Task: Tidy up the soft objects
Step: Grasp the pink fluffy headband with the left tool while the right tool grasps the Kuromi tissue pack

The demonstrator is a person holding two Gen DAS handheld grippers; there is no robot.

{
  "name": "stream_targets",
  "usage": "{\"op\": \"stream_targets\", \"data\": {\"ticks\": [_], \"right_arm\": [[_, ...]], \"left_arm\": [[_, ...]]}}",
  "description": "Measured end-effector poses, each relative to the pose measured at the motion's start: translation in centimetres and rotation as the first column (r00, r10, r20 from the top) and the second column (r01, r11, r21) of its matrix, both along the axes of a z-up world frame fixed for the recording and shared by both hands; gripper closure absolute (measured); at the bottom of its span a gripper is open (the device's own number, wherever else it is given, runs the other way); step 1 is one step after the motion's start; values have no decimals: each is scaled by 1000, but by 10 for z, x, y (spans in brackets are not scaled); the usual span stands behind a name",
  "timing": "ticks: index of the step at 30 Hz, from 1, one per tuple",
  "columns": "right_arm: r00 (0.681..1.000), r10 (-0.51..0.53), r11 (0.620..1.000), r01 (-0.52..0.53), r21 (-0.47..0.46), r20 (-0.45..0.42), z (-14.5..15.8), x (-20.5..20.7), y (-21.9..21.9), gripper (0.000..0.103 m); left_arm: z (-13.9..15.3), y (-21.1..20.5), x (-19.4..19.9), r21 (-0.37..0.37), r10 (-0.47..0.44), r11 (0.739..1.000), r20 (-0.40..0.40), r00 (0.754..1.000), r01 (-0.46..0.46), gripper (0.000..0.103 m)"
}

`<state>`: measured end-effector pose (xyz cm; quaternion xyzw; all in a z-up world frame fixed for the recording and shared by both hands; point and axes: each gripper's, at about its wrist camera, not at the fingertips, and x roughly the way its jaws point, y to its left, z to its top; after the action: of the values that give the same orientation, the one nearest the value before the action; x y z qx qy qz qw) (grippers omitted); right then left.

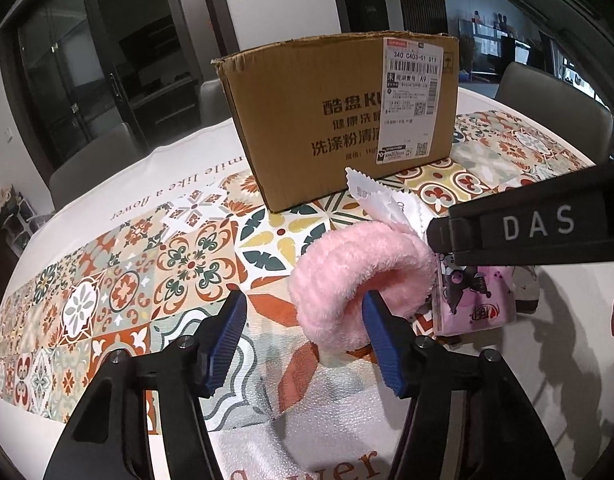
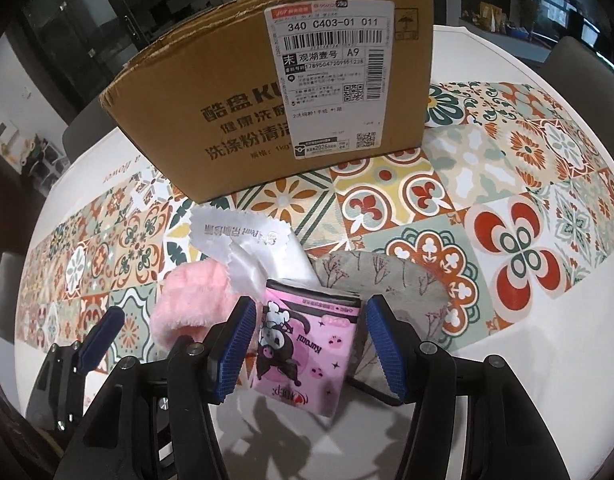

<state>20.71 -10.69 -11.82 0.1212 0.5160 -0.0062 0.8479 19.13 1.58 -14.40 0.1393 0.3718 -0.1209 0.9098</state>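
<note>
A pink fluffy band (image 1: 359,276) lies in a small pile on the patterned tablecloth (image 1: 147,280). My left gripper (image 1: 307,340) is open: its right pad pokes into the band's curl and its left pad stands clear over the cloth. A pink cartoon-print tissue pack (image 2: 303,344) lies between the pads of my right gripper (image 2: 311,344), which is open, with a thin gap on each side. From the left wrist the same pack (image 1: 479,300) shows under the right gripper's finger (image 1: 507,232). The band (image 2: 187,300) touches the pack's left side.
An open-topped cardboard box (image 2: 275,100) with a shipping label stands just behind the pile. A white packet with a serrated edge (image 2: 243,240) and a grey branch-print pouch (image 2: 387,276) lie against the pack. Grey chairs (image 1: 547,92) ring the table. A left finger (image 2: 103,332) shows at left.
</note>
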Motion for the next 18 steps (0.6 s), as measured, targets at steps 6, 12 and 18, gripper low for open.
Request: {"op": "stream_targets", "data": {"ticks": [6, 12, 18], "right_arm": [[1000, 10, 1000, -10, -11, -25, -9, 6, 3, 44], [999, 22, 1000, -22, -16, -27, -14, 7, 3, 44], [999, 23, 1000, -22, 8, -40, -18, 7, 0, 44]], "left_arm": [[-8, -1, 6, -10, -13, 1000, -28, 1000, 12, 51], [-16, -6, 11, -20, -22, 1000, -53, 998, 21, 60], [-17, -9, 13, -39, -22, 999, -79, 997, 19, 74]]}}
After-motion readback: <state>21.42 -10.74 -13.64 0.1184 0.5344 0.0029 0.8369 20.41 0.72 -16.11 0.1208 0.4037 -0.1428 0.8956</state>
